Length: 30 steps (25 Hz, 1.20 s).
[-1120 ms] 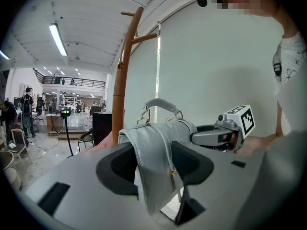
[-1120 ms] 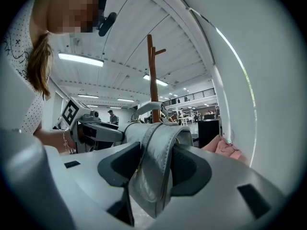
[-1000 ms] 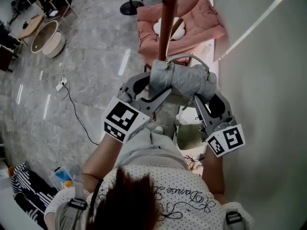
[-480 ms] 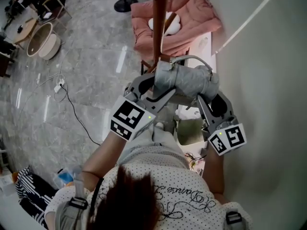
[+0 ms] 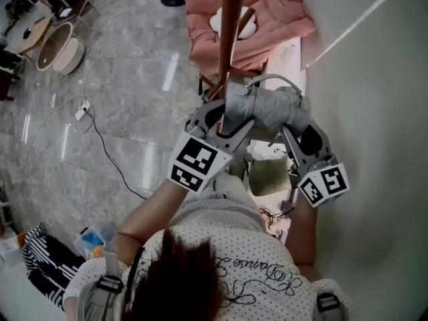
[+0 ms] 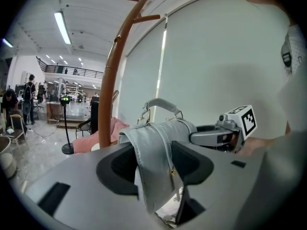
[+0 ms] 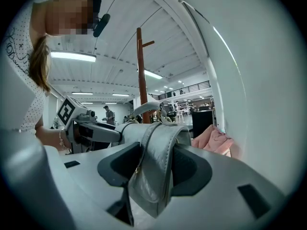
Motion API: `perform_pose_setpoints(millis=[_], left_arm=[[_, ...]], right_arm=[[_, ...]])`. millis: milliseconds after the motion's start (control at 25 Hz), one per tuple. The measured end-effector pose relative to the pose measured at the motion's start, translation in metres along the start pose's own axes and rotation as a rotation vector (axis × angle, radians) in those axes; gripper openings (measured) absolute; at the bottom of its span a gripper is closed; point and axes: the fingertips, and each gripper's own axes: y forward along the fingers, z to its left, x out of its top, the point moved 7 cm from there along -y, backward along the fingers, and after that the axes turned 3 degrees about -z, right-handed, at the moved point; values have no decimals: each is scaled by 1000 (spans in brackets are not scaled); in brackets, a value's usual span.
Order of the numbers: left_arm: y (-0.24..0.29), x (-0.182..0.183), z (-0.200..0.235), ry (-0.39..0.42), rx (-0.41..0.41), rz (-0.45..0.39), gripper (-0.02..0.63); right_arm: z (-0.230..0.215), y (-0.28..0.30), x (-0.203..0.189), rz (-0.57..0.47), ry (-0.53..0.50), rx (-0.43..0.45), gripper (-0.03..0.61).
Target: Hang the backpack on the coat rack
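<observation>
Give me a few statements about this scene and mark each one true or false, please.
1. The left gripper and the right gripper are each shut on the backpack. True.
2. The backpack is red. False: it is grey.
3. The backpack already hangs from a peg. False: the grippers hold it beside the coat rack, and its top handle is free.
4. A pink cushion lies on the floor by the rack. True.

Both grippers out front, side by side. My left gripper (image 6: pixel 154 163) bites the backpack (image 5: pixel 267 108), jaws clamped; right gripper (image 7: pixel 154 164) clamps its other end. Arms outstretched.
</observation>
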Motion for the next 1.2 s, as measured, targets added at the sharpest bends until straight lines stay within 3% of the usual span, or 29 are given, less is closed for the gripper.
perform_pose_setpoints(millis=[800, 1200], left_arm=[[31, -42, 21, -140, 171, 107, 213], [40, -55, 23, -133, 156, 149, 209]], right_arm=[[-45, 53, -36, 148, 43, 127, 209], [-59, 67, -47, 192, 32, 167, 212]])
